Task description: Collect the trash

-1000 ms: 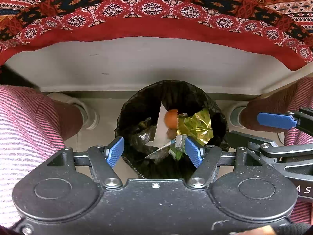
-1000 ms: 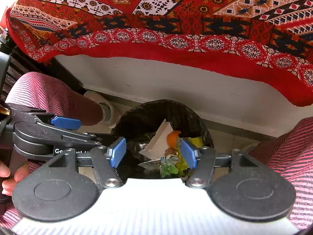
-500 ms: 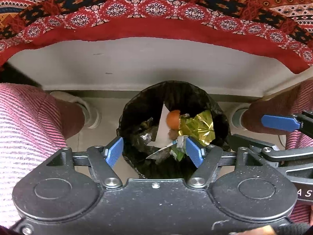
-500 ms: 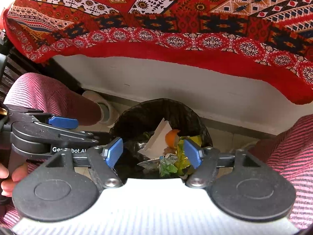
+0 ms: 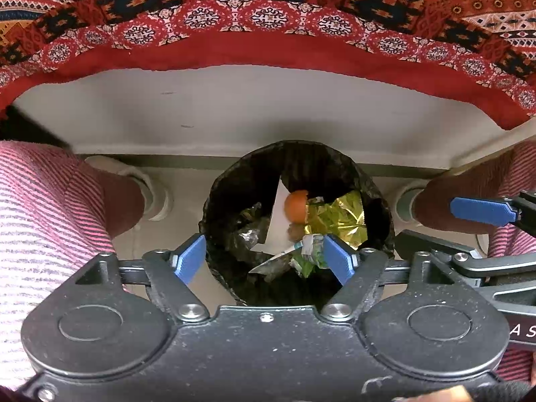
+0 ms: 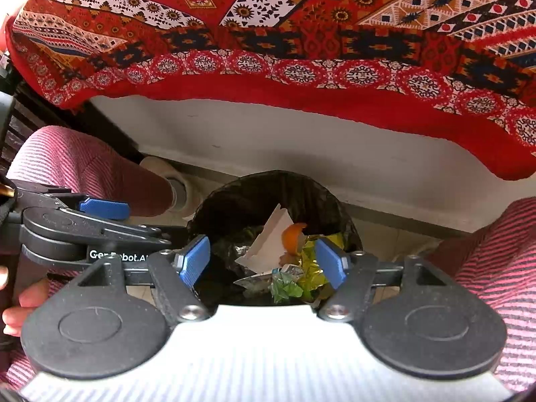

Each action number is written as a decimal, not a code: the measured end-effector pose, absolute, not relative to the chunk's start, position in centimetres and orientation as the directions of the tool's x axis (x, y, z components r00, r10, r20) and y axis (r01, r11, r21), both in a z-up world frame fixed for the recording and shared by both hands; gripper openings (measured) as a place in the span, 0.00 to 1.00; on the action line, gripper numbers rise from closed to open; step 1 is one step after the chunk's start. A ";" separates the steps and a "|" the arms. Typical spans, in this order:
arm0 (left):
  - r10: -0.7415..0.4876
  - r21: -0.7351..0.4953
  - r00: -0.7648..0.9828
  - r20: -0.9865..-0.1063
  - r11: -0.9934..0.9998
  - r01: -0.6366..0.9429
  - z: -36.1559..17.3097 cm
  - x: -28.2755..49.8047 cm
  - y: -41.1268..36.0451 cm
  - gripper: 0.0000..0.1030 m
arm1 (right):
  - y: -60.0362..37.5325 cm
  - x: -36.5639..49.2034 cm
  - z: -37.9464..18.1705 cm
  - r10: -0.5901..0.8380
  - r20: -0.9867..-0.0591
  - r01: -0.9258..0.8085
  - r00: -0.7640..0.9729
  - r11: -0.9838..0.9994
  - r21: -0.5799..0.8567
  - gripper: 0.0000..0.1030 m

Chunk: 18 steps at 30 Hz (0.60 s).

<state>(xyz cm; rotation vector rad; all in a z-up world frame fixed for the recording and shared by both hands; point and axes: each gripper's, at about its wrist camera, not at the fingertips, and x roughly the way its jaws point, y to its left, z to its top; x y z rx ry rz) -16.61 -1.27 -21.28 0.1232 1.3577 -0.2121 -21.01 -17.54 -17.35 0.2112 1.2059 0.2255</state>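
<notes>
A black-lined trash bin (image 5: 375,207) (image 6: 234,201) stands on the floor between a person's legs. Inside lie an orange peel (image 5: 295,201) (image 6: 292,237), a white paper sheet (image 5: 276,224) (image 6: 271,244), a gold foil wrapper (image 5: 341,214) (image 6: 311,268) and green scraps (image 6: 284,287). My left gripper (image 5: 264,261) hovers over the bin's near rim, open, nothing between its blue pads. My right gripper (image 6: 263,261) hangs over the same bin, open and empty. Each gripper shows at the edge of the other's view.
A table with a red patterned cloth (image 5: 268,16) (image 6: 301,50) overhangs a white panel (image 5: 251,114) behind the bin. Legs in pink striped trousers (image 5: 43,217) (image 6: 495,268) and pale shoes (image 5: 147,184) flank the bin. A hand (image 6: 20,305) holds the left gripper's handle.
Both grippers stay open over the bin with only slight drift; the right gripper's fingers have spread a little wider. The trash in the bin has not moved.
</notes>
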 end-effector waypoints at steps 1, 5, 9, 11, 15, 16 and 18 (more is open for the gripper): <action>-0.081 -0.036 0.198 -0.977 0.974 0.223 -21.2 -16.6 -1.3 0.74 | -17.5 -21.0 -17.3 0.282 -0.897 -0.061 0.341 0.959 0.278 0.78; -0.082 -0.035 0.206 -0.975 0.974 0.224 -21.1 -16.7 -1.6 0.77 | -17.7 -21.0 -17.0 0.276 -0.897 -0.067 0.345 0.961 0.270 0.79; -0.102 -0.059 0.201 -0.974 0.976 0.208 -21.0 -16.6 -1.4 0.83 | -17.9 -21.0 -16.7 0.270 -0.896 -0.069 0.352 0.962 0.263 0.79; -0.108 -0.064 0.211 -0.971 0.976 0.208 -20.8 -16.6 -1.4 0.84 | -18.2 -21.0 -16.6 0.266 -0.896 -0.066 0.356 0.963 0.260 0.79; -0.095 -0.047 0.222 -0.970 0.976 0.213 -20.7 -16.6 -1.6 0.89 | -18.6 -21.1 -16.5 0.256 -0.897 -0.054 0.361 0.966 0.254 0.80; -0.095 -0.046 0.222 -0.970 0.976 0.214 -20.6 -16.6 -1.6 0.89 | -18.7 -21.1 -16.4 0.254 -0.897 -0.051 0.362 0.966 0.253 0.80; -0.090 -0.043 0.221 -0.971 0.976 0.212 -20.6 -16.6 -1.6 0.93 | -18.8 -21.2 -16.4 0.252 -0.897 -0.048 0.364 0.967 0.252 0.80</action>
